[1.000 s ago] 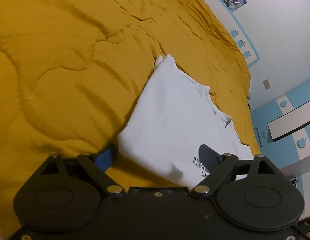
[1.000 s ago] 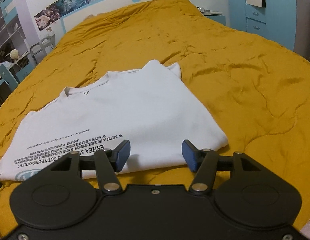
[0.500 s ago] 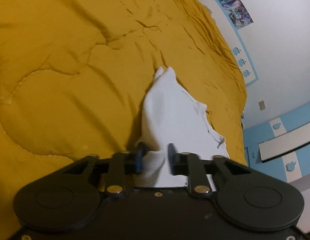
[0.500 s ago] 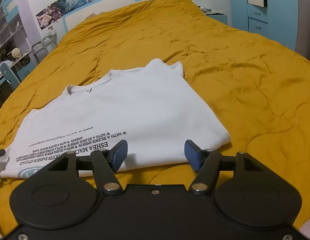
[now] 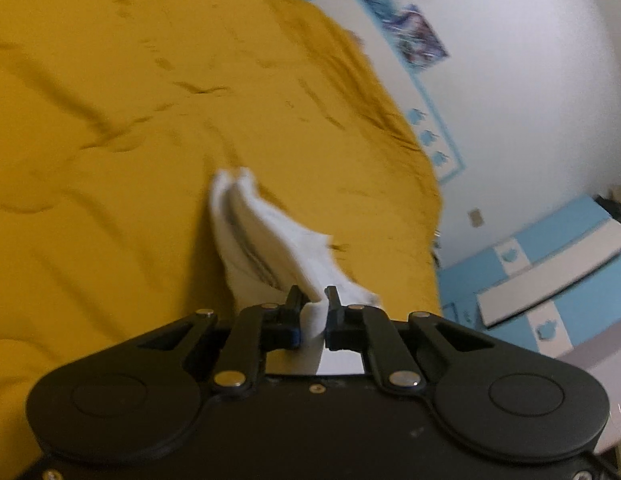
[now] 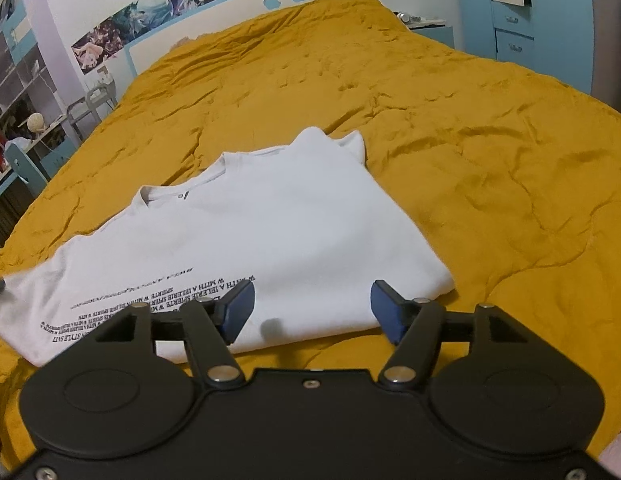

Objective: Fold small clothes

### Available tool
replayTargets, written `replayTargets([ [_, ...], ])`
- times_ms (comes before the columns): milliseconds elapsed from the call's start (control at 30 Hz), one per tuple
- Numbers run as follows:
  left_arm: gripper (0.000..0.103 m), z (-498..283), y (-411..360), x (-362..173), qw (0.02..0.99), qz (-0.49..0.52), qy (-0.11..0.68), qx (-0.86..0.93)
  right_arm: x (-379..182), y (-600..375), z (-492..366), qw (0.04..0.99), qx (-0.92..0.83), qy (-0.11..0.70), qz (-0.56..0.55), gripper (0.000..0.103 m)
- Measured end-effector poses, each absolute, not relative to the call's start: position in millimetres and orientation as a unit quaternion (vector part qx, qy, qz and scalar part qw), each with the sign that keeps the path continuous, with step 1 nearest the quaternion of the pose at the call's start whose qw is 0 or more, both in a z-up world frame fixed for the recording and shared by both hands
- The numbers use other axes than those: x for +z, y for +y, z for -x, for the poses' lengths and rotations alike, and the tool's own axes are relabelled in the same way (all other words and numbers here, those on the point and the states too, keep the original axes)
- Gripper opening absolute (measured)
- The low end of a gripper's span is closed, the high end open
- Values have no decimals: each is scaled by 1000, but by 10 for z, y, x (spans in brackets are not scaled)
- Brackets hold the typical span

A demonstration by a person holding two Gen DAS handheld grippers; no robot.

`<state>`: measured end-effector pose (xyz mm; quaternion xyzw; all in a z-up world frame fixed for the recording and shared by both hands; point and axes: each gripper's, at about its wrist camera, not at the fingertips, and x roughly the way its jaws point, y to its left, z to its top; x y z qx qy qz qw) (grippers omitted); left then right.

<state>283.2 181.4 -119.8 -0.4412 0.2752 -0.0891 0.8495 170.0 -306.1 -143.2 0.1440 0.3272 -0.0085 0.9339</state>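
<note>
The left hand-held gripper (image 5: pixel 313 303) pinches the white T-shirt (image 6: pixel 246 240) hem, cloth trailing toward 11 o'clock over the bed (image 6: pixel 490 152); the right hand-held gripper (image 6: pixel 312 309) gapes over its near edge

I see a mustard quilt (image 6: pixel 450 128) covering the bed, posters (image 6: pixel 150 20) above its headboard (image 6: pixel 238 16), and blue drawers (image 6: pixel 514 36) past its far right corner.

White T-shirt (image 6: pixel 270 232) with black printed text, partly folded, lies on the yellow bedspread (image 6: pixel 490 152) near its near edge; left corner pinched up.
</note>
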Motion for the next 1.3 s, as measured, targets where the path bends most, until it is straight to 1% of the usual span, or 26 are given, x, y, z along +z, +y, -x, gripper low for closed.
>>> replayTargets([
  [133,7,-2981,1442,-960,852,427,272,-136,-1403,-3184,-1659,933,-13,322,-157,66],
  [267,7,-3143,910,-781,847,414,272,-189,-1353,-3351,-1590,936,-21,314,-160,66],
  [433,7,-3297,45,-748,825,403,293,-268,-1330,-3619,-1488,936,-36,305,-173,66],
  [567,7,-3395,-671,-969,792,393,343,-316,-1380,-3825,-1440,933,-49,307,-184,67],
  [700,7,-3447,-1341,-1385,772,351,416,-328,-1464,-4007,-1412,927,-62,313,-197,67],
  [767,10,-3476,-1536,-1579,768,324,446,-326,-1491,-4081,-1398,924,-66,314,-207,67],
  [833,11,-3497,-1579,-1708,756,324,473,-315,-1490,-4114,-1388,924,-64,313,-211,67],
  [900,22,-3477,-1542,-1661,749,332,473,-323,-1466,-4107,-1383,926,-64,310,-208,67],
  [967,44,-3487,-1420,-1499,746,336,465,-338,-1423,-4096,-1394,929,-63,303,-204,67],
  [1033,52,-3382,-1249,-1260,764,330,431,-348,-1381,-4101,-1400,932,-54,293,-209,67],
  [1067,58,-3347,-1127,-1131,777,325,410,-351,-1357,-4103,-1410,933,-48,287,-213,67],
  [1133,65,-3334,-940,-983,797,316,385,-342,-1304,-4072,-1450,935,-27,277,-221,67],
  [1200,65,-3343,-664,-933,824,301,364,-314,-1277,-3994,-1534,934,3,276,-226,67],
  [1300,65,-3431,-260,-1047,849,290,363,-252,-1334,-3845,-1680,924,44,291,-244,67],
])
